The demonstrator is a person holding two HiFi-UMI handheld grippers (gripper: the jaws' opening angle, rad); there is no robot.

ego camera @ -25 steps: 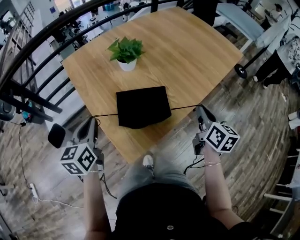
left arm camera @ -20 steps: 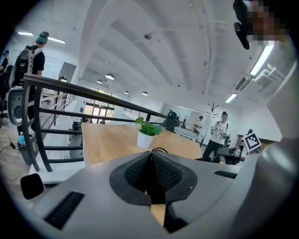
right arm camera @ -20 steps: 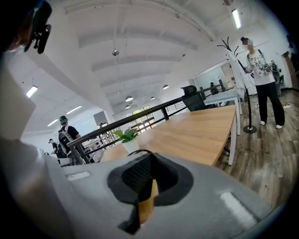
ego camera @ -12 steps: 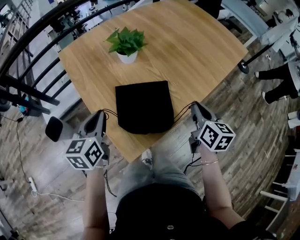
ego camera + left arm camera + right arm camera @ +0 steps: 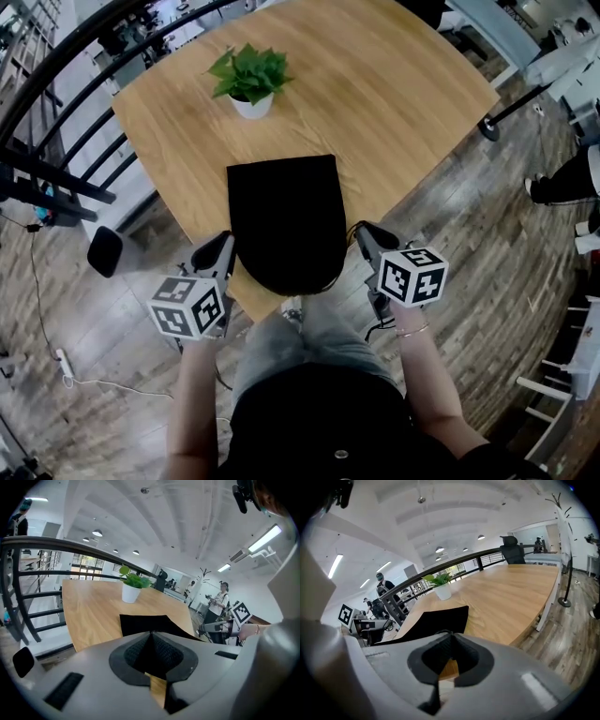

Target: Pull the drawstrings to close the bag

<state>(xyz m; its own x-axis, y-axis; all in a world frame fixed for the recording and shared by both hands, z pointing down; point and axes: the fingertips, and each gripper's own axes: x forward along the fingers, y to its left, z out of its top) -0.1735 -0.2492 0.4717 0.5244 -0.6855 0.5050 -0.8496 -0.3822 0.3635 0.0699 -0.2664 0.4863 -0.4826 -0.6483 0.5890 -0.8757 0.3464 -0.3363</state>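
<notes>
Left hand-held gripper point(image 5: 223, 246): clenched, off counter point(image 5: 394, 103) near-left edge. Potted plant point(image 5: 248, 80): toward far-left edge. Black bag point(image 5: 281, 216): flat at near corner, between both. Right hand-held gripper point(image 5: 362, 234): clenched on drawstring point(image 5: 440, 631), beside near-right edge

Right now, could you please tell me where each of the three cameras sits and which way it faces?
Head view: on the person's head, facing steeply down at the table, bag and potted plant; torso, forearms, left gripper and right gripper show.
Left gripper view: on the left gripper, facing along its shut jaws across the bag; the right gripper's cube shows.
Right gripper view: on the right gripper, facing along shut jaws across the bag; the left gripper's cube shows.
Shared: all three see bag and plant.
</notes>
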